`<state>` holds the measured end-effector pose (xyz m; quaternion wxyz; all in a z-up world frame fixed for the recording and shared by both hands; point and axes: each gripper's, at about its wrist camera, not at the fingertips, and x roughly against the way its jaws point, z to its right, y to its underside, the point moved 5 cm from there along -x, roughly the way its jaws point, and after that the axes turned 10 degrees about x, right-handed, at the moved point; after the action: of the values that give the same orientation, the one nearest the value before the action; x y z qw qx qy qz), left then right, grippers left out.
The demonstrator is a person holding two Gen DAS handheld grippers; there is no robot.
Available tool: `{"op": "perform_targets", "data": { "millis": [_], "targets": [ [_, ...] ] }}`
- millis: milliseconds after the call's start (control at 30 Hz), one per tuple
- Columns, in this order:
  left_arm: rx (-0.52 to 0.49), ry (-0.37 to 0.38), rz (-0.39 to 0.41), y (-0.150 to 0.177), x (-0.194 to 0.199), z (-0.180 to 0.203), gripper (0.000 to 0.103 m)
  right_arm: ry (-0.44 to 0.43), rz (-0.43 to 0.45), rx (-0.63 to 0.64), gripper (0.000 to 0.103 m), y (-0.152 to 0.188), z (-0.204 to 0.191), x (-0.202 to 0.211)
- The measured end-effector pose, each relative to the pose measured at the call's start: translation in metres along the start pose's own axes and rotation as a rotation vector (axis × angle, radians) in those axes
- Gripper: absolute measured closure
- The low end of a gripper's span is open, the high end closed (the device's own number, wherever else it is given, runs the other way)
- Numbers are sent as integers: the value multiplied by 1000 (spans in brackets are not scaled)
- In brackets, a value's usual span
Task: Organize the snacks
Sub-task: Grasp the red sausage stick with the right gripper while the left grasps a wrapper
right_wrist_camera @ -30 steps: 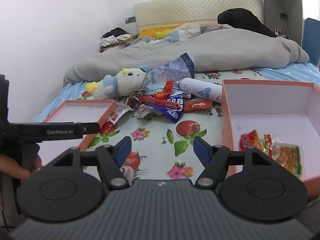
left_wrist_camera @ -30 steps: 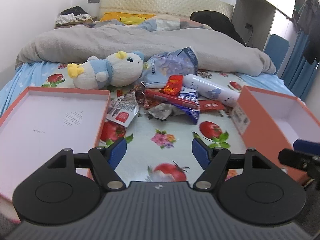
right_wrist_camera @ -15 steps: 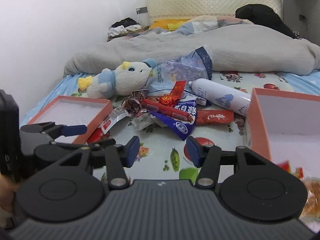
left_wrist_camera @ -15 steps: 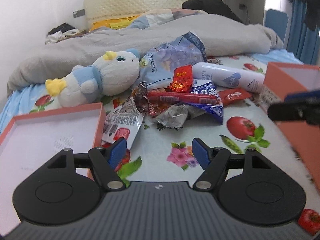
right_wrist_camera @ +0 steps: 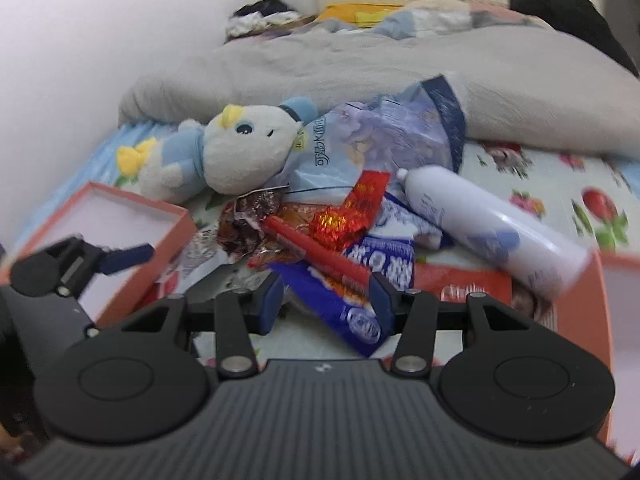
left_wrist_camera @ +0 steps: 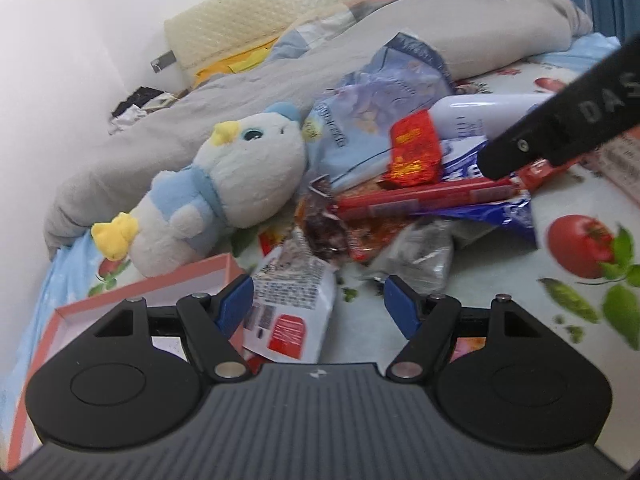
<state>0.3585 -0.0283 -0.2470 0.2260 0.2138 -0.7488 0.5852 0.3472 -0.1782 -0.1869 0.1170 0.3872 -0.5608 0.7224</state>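
Note:
A pile of snack packets lies on the fruit-print bedsheet. My left gripper (left_wrist_camera: 318, 302) is open and empty, its fingers on either side of a white packet with a red label (left_wrist_camera: 294, 306). My right gripper (right_wrist_camera: 326, 300) is open, its fingers on either side of a blue packet (right_wrist_camera: 352, 300) and the end of a long red stick packet (right_wrist_camera: 316, 254), not closed on them. A small red foil packet (right_wrist_camera: 356, 206) lies on top of the pile. The right gripper's body (left_wrist_camera: 560, 128) crosses the left wrist view at upper right.
A white and blue plush toy (left_wrist_camera: 224, 192) lies left of the pile. A white bottle (right_wrist_camera: 488, 224) lies at the pile's right. A large pale blue bag (right_wrist_camera: 372, 140) sits behind. An orange box (right_wrist_camera: 108, 232) stands at left, another orange box (right_wrist_camera: 584, 312) at right. A grey duvet (right_wrist_camera: 360, 68) lies beyond.
Both grippers have moved forward and down to the snack pile. The right gripper's fingers now flank the blue packet; the left gripper's flank the white packet. Both stay open.

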Motion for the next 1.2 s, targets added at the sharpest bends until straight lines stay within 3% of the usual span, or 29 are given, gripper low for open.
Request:
{"op": "perform_targets", "data": {
  "millis": [267,467,533,600,733,900,1200],
  "targets": [
    [-9,-6,-7,10,-23,-4,29,-9,-79,7,53,-8,13,-50],
    [-23,6,-20,20,-35,1,48,-22,-130,86,59,0,4,-69],
    [-23,-4,-17,22,-37,0,58,-9,-155,105,65,3,6,-73],
    [-1,-2,-19,22,-37,-4,70,-17,-161,121,66,5,5,-75],
    [23,-2,3,20,-31,-11,84,1,-183,198,69,2,-4,-71],
    [98,14,29,8,-13,-21,97,4,-175,176,77,1,-3,-58],
    [175,58,36,-2,35,-23,101,31,-165,113,81,11,-4,-13]
  ]
}}
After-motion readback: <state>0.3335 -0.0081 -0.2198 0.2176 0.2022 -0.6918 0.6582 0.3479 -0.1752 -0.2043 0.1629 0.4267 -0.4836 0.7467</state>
